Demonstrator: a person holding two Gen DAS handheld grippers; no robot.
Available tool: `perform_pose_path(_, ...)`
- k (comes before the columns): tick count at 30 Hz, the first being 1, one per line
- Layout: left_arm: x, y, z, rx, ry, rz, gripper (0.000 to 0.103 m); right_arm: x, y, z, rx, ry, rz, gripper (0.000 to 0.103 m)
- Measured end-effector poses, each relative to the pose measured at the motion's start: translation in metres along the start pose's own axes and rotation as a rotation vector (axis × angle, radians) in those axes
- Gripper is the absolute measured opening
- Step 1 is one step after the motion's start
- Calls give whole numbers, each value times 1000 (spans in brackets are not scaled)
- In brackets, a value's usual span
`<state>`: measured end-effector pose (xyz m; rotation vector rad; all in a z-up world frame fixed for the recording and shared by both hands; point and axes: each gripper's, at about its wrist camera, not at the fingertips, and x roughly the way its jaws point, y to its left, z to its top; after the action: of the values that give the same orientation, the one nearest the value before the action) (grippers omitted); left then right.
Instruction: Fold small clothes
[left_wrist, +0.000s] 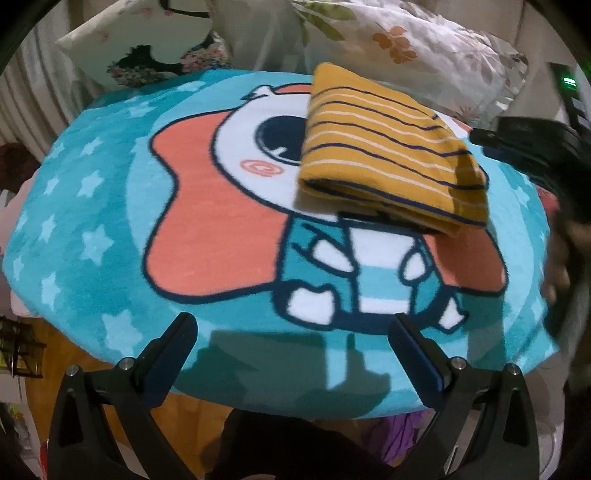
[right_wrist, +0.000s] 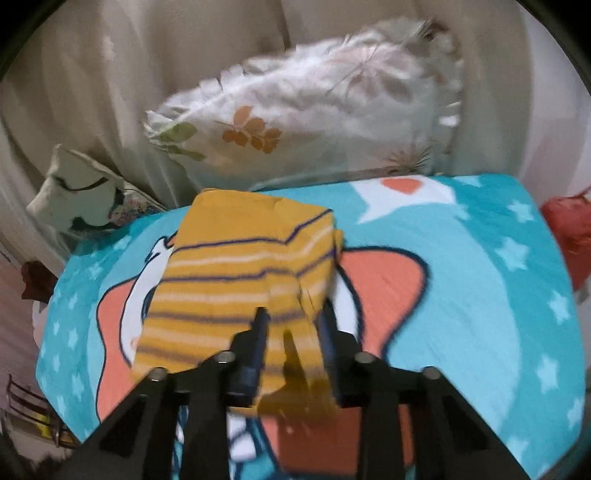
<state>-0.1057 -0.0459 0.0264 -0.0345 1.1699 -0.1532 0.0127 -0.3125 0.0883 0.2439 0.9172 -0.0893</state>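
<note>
A folded yellow garment with navy and white stripes (left_wrist: 384, 147) lies on the teal cartoon blanket (left_wrist: 92, 221), right of its middle. My left gripper (left_wrist: 291, 321) hovers open over the blanket's near edge, well short of the garment, with nothing between its fingers. In the right wrist view, the garment's (right_wrist: 229, 277) near right corner bunches up between the fingers of my right gripper (right_wrist: 293, 317), which is shut on it. The left wrist view shows that gripper's dark, blurred body (left_wrist: 524, 144) at the garment's right edge, with a blurred hand (left_wrist: 561, 266) behind it.
A floral pillow (right_wrist: 314, 118) and a second printed pillow (right_wrist: 81, 195) lean on the curtain behind the blanket (right_wrist: 480, 295). Something red (right_wrist: 569, 229) sits past the blanket's right edge. Orange and purple cloth (left_wrist: 399, 439) lies below the near edge.
</note>
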Motion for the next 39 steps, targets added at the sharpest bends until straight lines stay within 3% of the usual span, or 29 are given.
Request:
perform_pose_path(4, -2, 15, -1, -33, -2, 35, 103, 60, -9, 15, 30, 122, -1, 26)
perform_pose_path(5, -2, 18, -1, -40, -1, 41, 103, 73, -14, 15, 37, 150, -13, 28)
perform_pose_path(6, -3, 21, -1, -47, 0, 49, 103, 80, -18, 17, 42, 162, -18, 38)
perform_pose_path(8, -4, 27, -2, -58, -2, 63, 103, 75, -18, 27, 41, 161, -49, 40)
perform_pose_path(11, -4, 35, -1, -78, -4, 69, 103, 47, 1, 47, -18, 27, -99, 40)
perform_pose_path(13, -5, 37, 0, -90, -10, 69, 103, 47, 15, 59, -61, 6, -84, 40)
perform_pose_path(16, -6, 39, 1, -91, -17, 75, 103, 80, 28, 69, -81, 86, -53, 40)
perform_pose_path(19, -11, 43, 1, -98, -38, 87, 103, 125, 25, 65, -89, 197, -98, 41)
perform_pose_path(25, -17, 51, 7, -122, -70, 100, 103, 94, 20, 71, -67, 127, -95, 48)
perform_pose_path(31, -3, 37, 15, -100, -32, 35, 103, 27, 11, 21, -103, 45, -87, 60)
perform_pose_path(39, 8, -21, 24, 27, -26, -78, 103, -24, -17, -90, -105, 70, -212, 61)
